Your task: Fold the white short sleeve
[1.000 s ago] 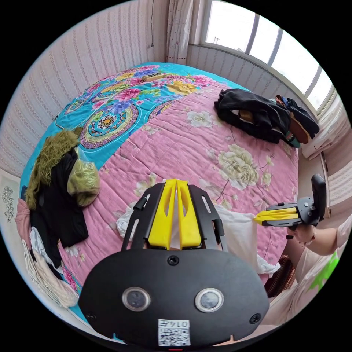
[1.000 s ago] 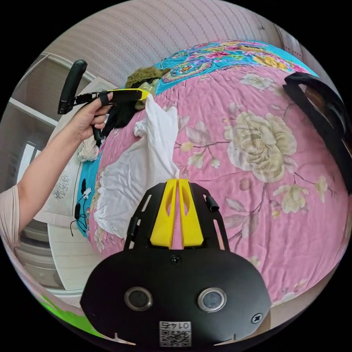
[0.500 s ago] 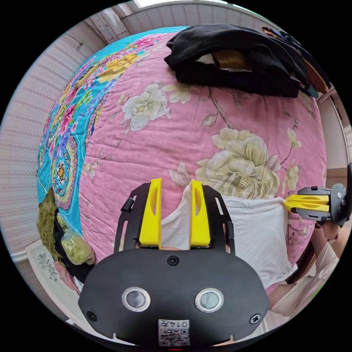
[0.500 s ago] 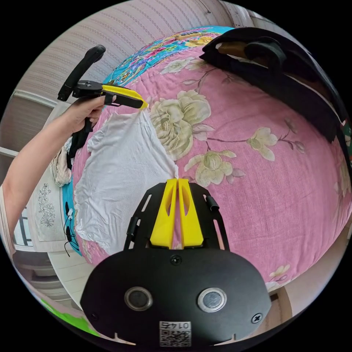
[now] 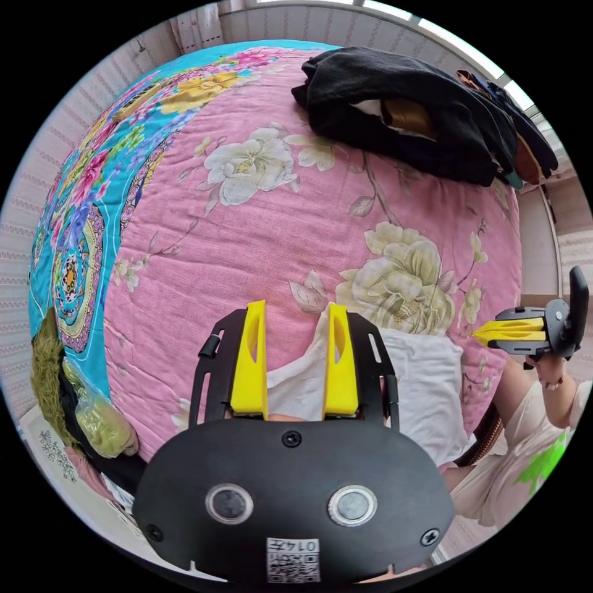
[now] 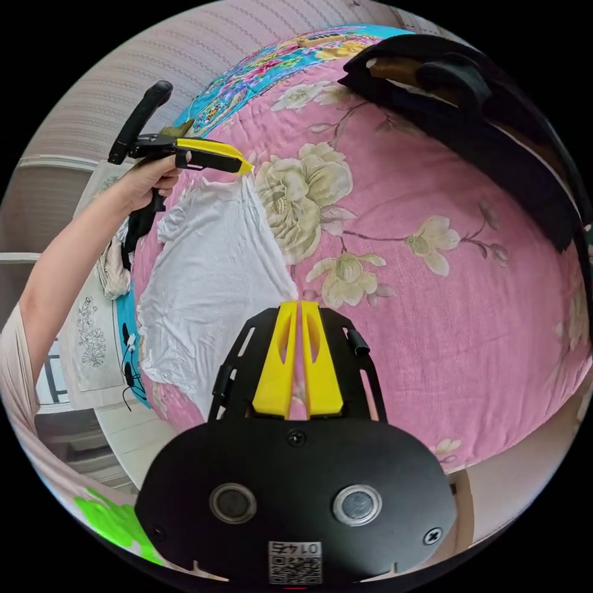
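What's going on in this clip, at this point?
A person with tongs in each hand has laid a white short-sleeve shirt flat on the pink floral quilt. The left tongs are open, straddling the shirt's edge. The right tongs are closed beside its other corner, apparently not holding it. No fold is made yet.

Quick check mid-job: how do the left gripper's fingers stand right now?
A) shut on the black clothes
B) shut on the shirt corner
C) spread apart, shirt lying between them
C: in the left gripper view the left gripper has its yellow fingers apart, with the white shirt lying flat between them on the pink quilt.
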A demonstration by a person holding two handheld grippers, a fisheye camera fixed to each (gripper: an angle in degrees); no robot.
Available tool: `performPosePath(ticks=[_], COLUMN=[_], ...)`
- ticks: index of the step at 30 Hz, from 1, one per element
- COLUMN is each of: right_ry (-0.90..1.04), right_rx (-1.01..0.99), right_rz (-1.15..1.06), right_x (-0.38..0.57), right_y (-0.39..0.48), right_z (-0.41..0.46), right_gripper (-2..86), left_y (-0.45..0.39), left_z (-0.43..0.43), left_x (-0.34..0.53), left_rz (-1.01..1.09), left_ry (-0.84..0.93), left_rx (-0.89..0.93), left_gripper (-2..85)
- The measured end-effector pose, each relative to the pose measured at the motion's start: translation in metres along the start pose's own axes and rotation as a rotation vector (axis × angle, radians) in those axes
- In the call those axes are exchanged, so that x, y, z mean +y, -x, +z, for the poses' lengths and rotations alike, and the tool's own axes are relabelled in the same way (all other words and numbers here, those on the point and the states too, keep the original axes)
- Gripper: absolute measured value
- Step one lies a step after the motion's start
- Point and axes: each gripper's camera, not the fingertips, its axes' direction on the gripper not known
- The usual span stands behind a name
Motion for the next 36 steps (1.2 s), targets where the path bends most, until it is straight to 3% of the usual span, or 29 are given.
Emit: performPosePath(ticks=[2, 6, 9, 18, 24, 30, 36], right_ry=[-0.056, -0.234, -0.206, -0.126, -0.112, -0.113, -0.166], right_rx=[-0.006, -0.241, -0.083, -0.083, -0.026, -0.162, -0.252], right_rz=[-0.004, -0.139, -0.142, -0.115, -0.159, -0.118, -0.064], right_x=[-0.011, -0.053, -0.096, -0.135, -0.143, -0.148, -0.13], right_y=[0.006, 0.038, 0.063, 0.068, 0.083, 0.067, 0.05], right_z=[-0.013, -0.011, 0.034, 0.091, 0.1, 0.083, 0.065], right_gripper=[0.1, 0.0, -0.2, -0.3, 0.2, 5.4, 6.0], left_y=[0.001, 0.005, 0.008, 0.018, 0.038, 0.049, 0.105], left_z=[0.001, 0.003, 0.004, 0.004, -0.018, -0.038, -0.056], left_x=[-0.004, -0.007, -0.006, 0.006, 0.032, 0.104, 0.234], left_rz=[0.021, 0.019, 0.023, 0.066, 0.027, -0.007, -0.293], left_ry=[0.017, 0.03, 0.034, 0.064, -0.009, -0.101, -0.181], left_rx=[-0.005, 0.001, -0.004, -0.01, 0.02, -0.092, -0.18], left_gripper=[13.8, 13.8, 13.8, 13.7, 13.4, 13.0, 10.1])
